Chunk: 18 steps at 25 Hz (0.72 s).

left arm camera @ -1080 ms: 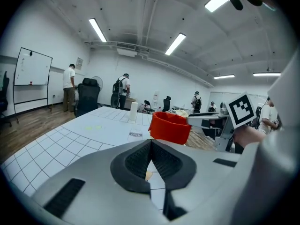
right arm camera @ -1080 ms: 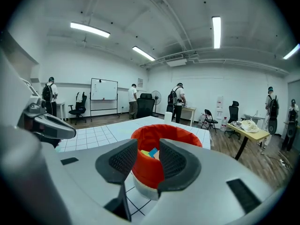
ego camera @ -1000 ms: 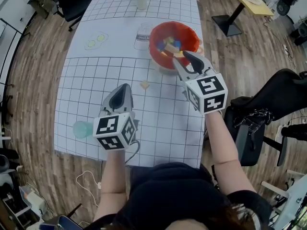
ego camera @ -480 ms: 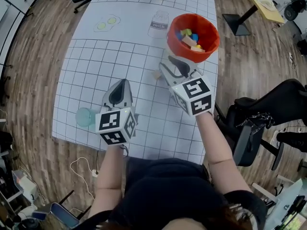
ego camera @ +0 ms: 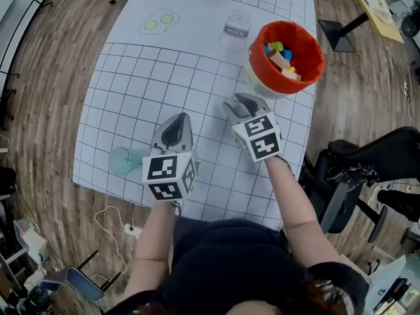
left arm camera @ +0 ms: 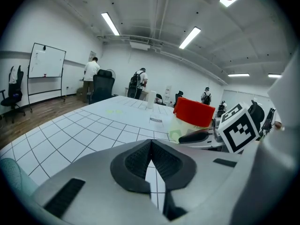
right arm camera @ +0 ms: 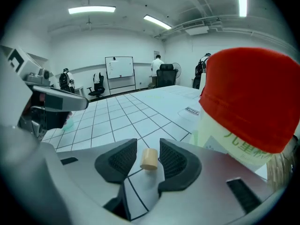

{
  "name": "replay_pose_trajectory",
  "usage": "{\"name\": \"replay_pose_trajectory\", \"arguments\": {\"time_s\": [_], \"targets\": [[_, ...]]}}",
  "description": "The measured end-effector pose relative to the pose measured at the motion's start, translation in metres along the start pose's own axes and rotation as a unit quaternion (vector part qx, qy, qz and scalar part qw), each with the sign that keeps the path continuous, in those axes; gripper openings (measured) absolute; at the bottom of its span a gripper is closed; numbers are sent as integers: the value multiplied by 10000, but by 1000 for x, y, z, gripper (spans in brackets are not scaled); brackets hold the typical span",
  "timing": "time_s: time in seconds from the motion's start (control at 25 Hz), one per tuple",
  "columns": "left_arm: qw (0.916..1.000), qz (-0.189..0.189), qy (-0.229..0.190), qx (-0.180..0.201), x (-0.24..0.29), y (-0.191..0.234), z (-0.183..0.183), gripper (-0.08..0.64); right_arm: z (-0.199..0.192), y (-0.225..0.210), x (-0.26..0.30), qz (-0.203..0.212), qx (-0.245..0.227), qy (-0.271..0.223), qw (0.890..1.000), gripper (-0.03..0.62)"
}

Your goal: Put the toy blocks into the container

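Just beside the red container (right arm camera: 248, 93), partly cut off here, a small beige block (right arm camera: 150, 159) lies on the surface (ego camera: 164, 77) between the right claw's (right arm camera: 146, 150) jaws, which are apart and have just been opening. The head view hides the block behind that claw. The left claw (left arm camera: 151, 158), farther from the container, is closed on nothing.
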<state>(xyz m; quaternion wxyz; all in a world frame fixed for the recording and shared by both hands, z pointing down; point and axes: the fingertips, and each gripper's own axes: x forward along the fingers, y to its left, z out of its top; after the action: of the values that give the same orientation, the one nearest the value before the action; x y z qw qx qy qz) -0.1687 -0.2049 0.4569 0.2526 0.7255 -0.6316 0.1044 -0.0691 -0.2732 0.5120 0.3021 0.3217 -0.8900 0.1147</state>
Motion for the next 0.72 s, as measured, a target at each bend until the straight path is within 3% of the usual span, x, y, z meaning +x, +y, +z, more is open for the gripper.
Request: {"name": "replay_pose_trajectory", "arguments": {"time_s": [0.72], "targets": [[9994,107,325,-108,17,9,-24,20,-36,1,30,175,-21,559,9983,161]]}}
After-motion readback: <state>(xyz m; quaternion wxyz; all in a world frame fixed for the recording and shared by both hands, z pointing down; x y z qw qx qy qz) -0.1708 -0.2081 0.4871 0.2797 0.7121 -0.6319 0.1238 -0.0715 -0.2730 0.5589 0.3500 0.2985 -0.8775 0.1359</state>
